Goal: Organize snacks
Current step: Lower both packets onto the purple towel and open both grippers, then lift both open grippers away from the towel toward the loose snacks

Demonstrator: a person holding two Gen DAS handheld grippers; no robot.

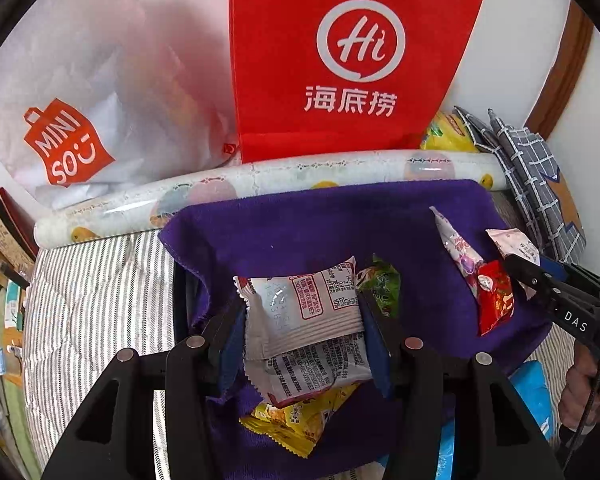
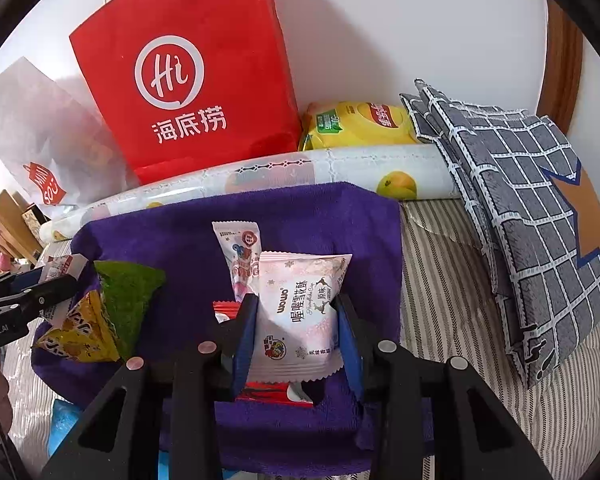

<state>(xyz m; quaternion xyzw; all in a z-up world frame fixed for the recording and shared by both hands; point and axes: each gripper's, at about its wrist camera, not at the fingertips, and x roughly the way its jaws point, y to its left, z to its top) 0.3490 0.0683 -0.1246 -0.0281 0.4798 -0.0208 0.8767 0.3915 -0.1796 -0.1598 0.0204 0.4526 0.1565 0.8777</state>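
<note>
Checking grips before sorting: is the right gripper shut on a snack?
Yes: the right gripper is shut on the pink-white snack packet, blue pads pressing both sides.

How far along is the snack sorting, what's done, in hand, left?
Done: nothing clearly sorted; no container for the snacks is visible.
In hand: left gripper is shut on the white packet; right gripper is shut on the pink packet.
Left: yellow packet, green packet, red packet and long pink packet lie loose on the purple cloth.
</note>
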